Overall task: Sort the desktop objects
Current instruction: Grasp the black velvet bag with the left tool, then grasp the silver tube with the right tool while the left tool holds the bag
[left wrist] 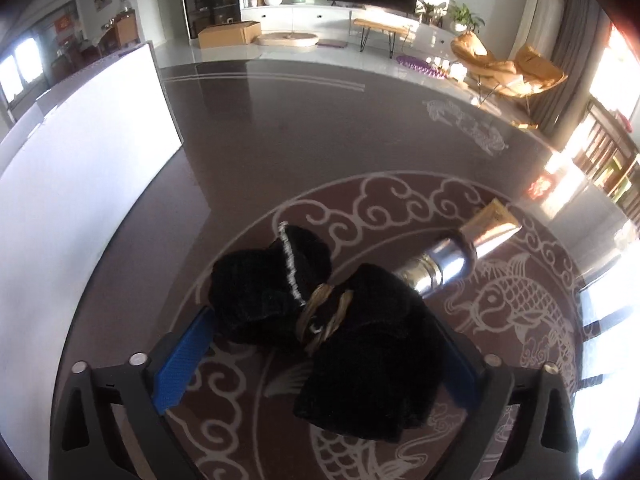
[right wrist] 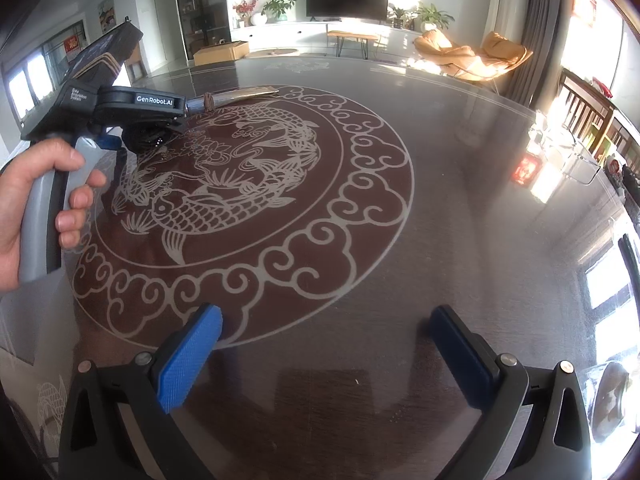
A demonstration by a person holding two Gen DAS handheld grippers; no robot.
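A black velvet bow hair clip with a white-beaded edge and a gold knot lies on the dark table between my left gripper's blue pads. My left gripper is open around it; the right pad is mostly hidden by the bow. A silver and gold cosmetic tube lies just beyond the bow, to the right. In the right wrist view the tube shows past the left gripper's body, held by a hand. My right gripper is open and empty over the table.
A tall white box stands on the table at the left. The table is dark glass with a fish and cloud pattern. A clear container sits near its far right edge. Living room furniture lies beyond.
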